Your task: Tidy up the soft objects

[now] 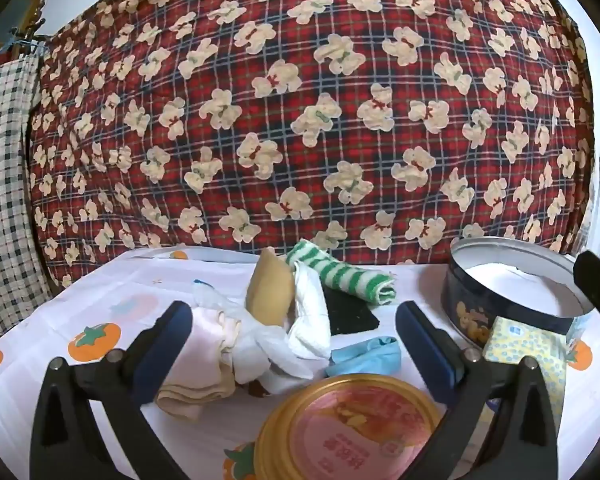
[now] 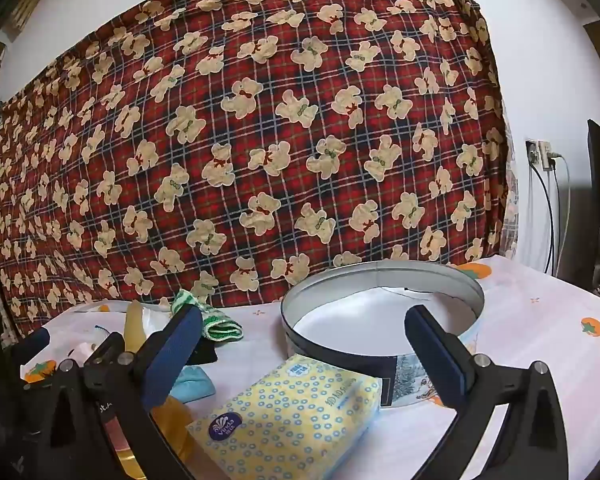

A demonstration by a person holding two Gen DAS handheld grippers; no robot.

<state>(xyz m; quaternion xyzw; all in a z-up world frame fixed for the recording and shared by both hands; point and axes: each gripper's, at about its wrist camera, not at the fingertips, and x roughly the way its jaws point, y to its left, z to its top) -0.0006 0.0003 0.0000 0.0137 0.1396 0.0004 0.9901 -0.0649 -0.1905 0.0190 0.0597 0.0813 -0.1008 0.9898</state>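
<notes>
A heap of soft things lies on the table in the left wrist view: a pink and beige folded cloth [image 1: 204,364], a white cloth [image 1: 304,320], a tan sponge [image 1: 268,292], a green-striped towel [image 1: 340,276], a black pad [image 1: 350,312] and a blue cloth [image 1: 366,354]. My left gripper [image 1: 294,344] is open and empty, just in front of the heap. My right gripper [image 2: 304,344] is open and empty above a yellow tissue pack [image 2: 288,412], with the round tin [image 2: 380,300] behind it. The tin [image 1: 512,284] and tissue pack [image 1: 528,344] also show at the right of the left wrist view.
A gold-rimmed pink lid [image 1: 352,428] lies at the table's front edge. The tablecloth [image 1: 80,312] is white with orange fruit prints. A red plaid bear blanket [image 1: 300,100] hangs behind the table. A wall socket with cables [image 2: 544,160] is at the right.
</notes>
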